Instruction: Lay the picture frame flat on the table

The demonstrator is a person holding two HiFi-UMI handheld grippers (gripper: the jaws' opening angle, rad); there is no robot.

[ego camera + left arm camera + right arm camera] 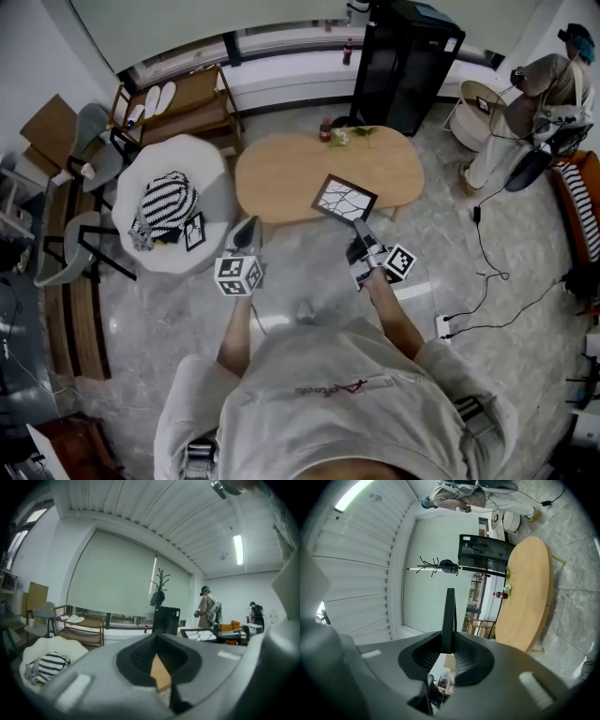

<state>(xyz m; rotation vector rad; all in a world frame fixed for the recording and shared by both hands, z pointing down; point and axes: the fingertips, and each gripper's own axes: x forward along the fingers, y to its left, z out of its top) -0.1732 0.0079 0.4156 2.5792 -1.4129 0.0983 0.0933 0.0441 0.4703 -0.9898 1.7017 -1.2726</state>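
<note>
The picture frame (344,199), black-edged with a white cracked pattern, hangs tilted over the near edge of the oval wooden table (291,173). My right gripper (359,228) is shut on its lower corner. In the right gripper view the frame (449,616) stands edge-on between the pads, with the table (527,597) off to the right. My left gripper (246,234) hovers left of the frame by the table's near-left edge, shut and holding nothing. The left gripper view shows its jaws (157,641) together, and the frame (206,632) to the right.
A white armchair (141,173) with a striped bag (169,206) and a small framed picture (195,231) stands to the left. A bottle (326,129) and a plant (352,136) sit at the table's far edge. Beyond are a black cabinet (405,61), a person (534,103) and floor cables (487,272).
</note>
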